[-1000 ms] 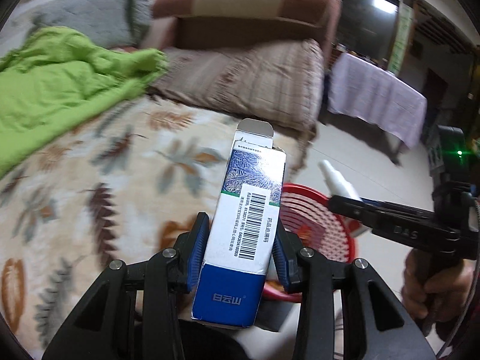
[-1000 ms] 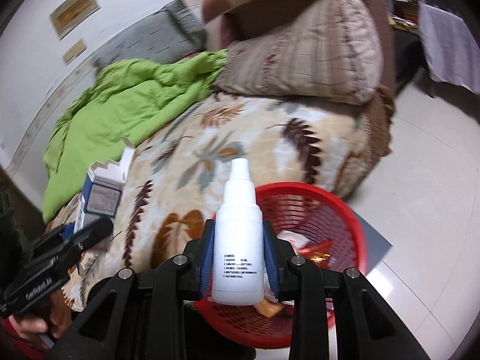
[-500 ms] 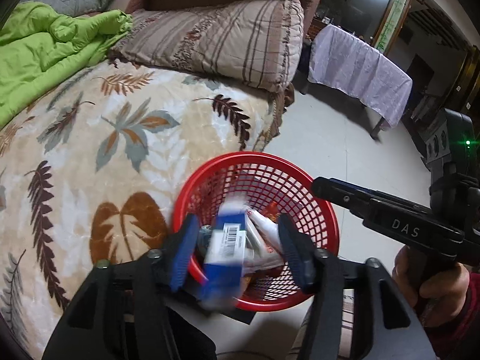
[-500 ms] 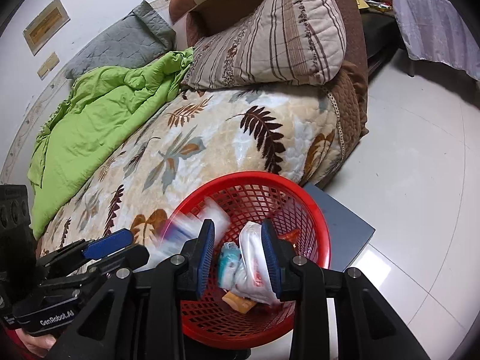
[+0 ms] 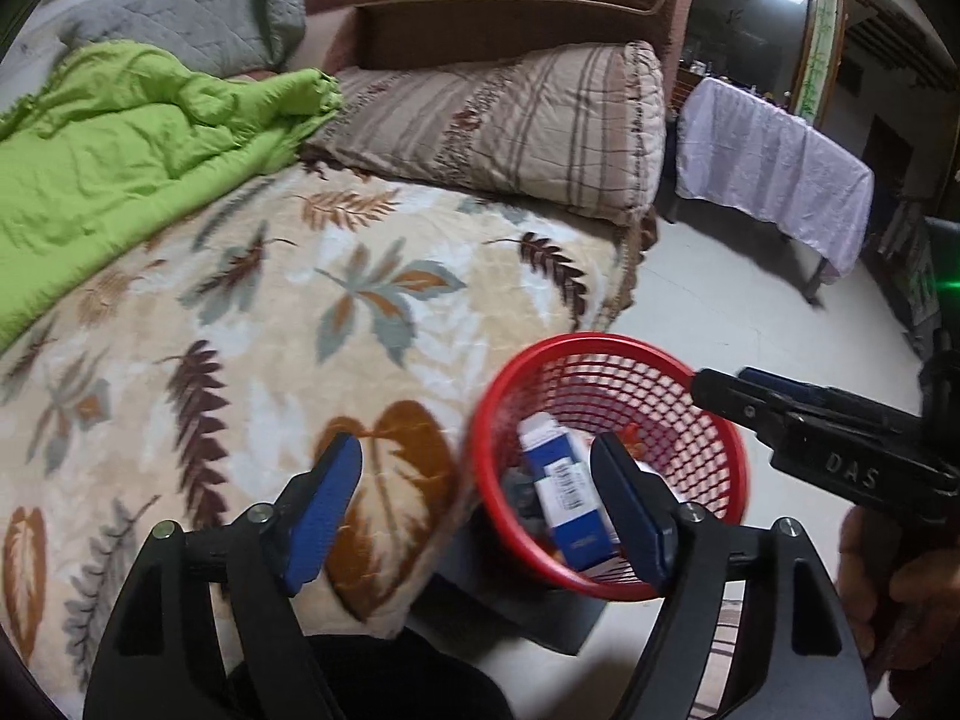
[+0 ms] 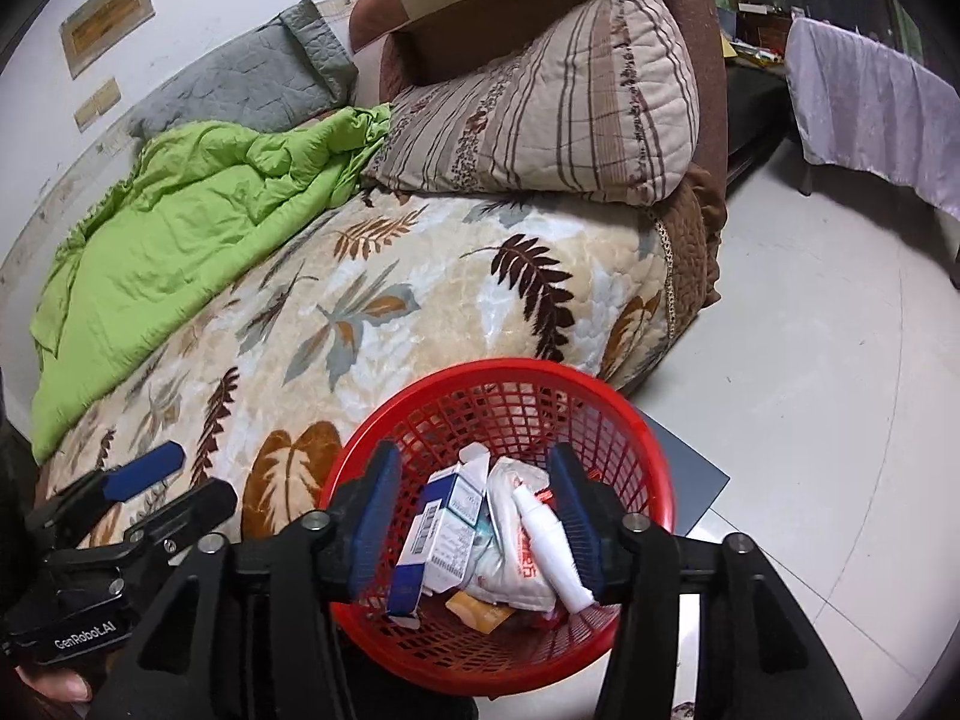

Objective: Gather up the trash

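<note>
Both claws over the red basket, which sits on the floor hard against the bed's edge. Left claw spread wide and opening, nothing between the pads; straddling the seam where bedspread meets basket rim, with the left pad over the leaf print and the other over the mesh. Right claw likewise parting, jaws apart, pads clear of everything, centred above the basket's hollow.

Blue-and-white box down inside the basket, long axis tipped steeply, flap end up and toward the bed, blue end sunk among the rest. White bottle beside it, leaning along the wall nearest the right claw's outer pad, cap end up and away from the camera. Crumpled white wrapper between the two. Both items lie below the claws, not within reach of any pad.

No loose trash visible on the bedspread or the green quilt; folds of the quilt could hide something, hard to say through this lens. Any further search lies up and to the left, toward the bed, and the left claw stands nearer to it.
</note>
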